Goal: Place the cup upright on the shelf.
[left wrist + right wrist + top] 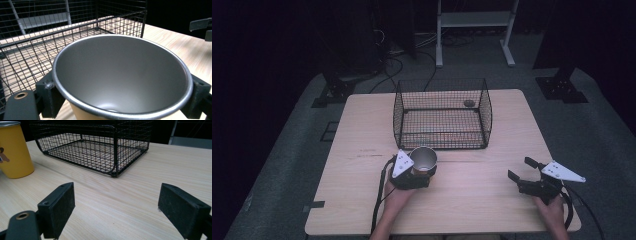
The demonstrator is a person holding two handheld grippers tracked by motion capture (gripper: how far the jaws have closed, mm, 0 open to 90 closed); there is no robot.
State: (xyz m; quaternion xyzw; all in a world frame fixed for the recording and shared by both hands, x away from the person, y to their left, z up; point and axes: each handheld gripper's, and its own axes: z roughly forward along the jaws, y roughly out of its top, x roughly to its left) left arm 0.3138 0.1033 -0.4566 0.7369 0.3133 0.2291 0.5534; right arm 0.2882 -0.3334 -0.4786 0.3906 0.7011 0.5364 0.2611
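One yellow cup (pixel 424 159) sits squeezed in the left gripper (pixel 414 172) by one wire basket (pixel 442 113), while the right gripper (pixel 526 172) is wide open and holds nothing.

Nothing here can be read as words or numbers. The yellow cup (pixel 15 148), seen at about ten o'clock in the right gripper view, carries part of a small printed figure in brown and white on its side, cut off at the frame edge; it is a picture, not lettering. On the wooden table (pixel 362 130), at about nine o'clock from the cup in the high view, there is a faint line of small dark marks (pixel 369 155) that may be print, but it is too small and blurred to make out.
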